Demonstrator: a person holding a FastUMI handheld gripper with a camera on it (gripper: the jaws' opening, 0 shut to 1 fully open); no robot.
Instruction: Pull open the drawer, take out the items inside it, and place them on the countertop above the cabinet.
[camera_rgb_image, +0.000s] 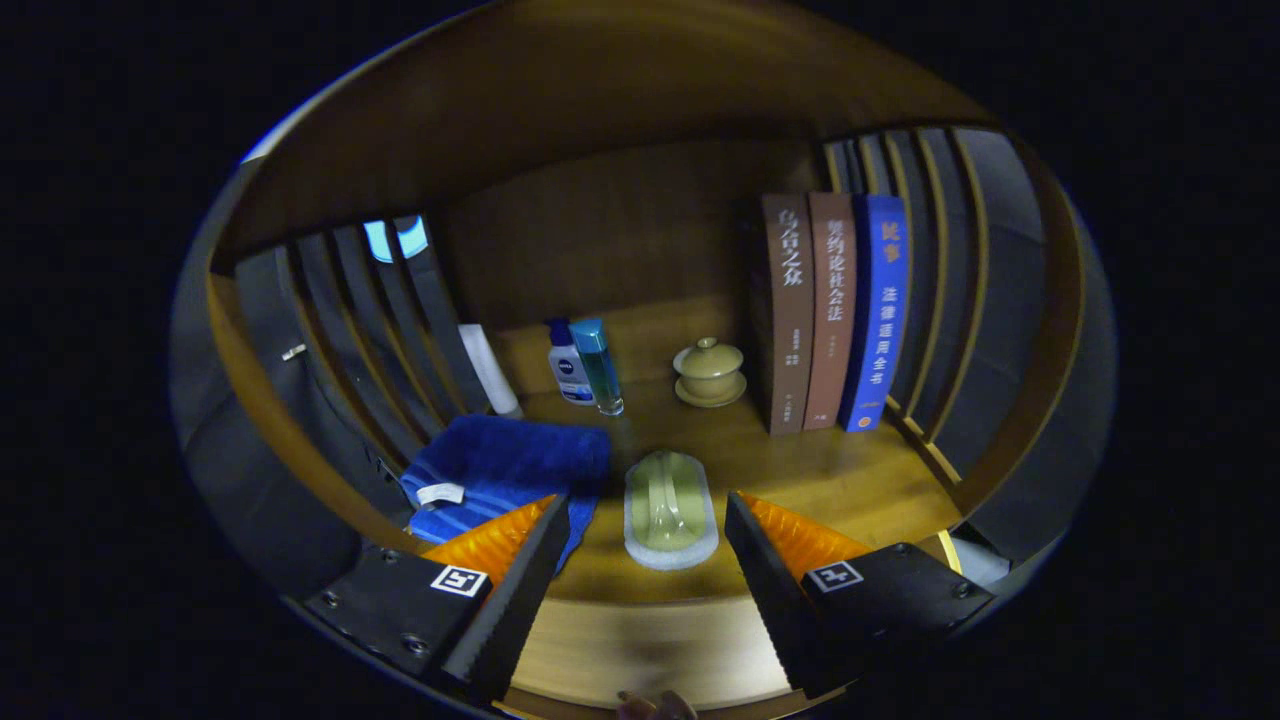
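My gripper (648, 505) is open, its two fingers spread wide over the front of the wooden countertop (800, 470). Between the fingertips, just ahead of them, lies a pale green scrubbing brush (669, 508) with a white rim, flat on the wood; neither finger touches it. A folded blue towel (505, 470) lies to the left, partly under my left finger. Beyond them stand two small bottles (586, 365) and a lidded green cup on a saucer (709, 372). The drawer is out of sight below.
Three upright books (835, 315) stand at the right against a slatted side wall (950, 290). A matching slatted wall (360, 330) closes the left, with a white roll (490, 370) leaning by it. A wooden back panel and top shelf enclose the niche.
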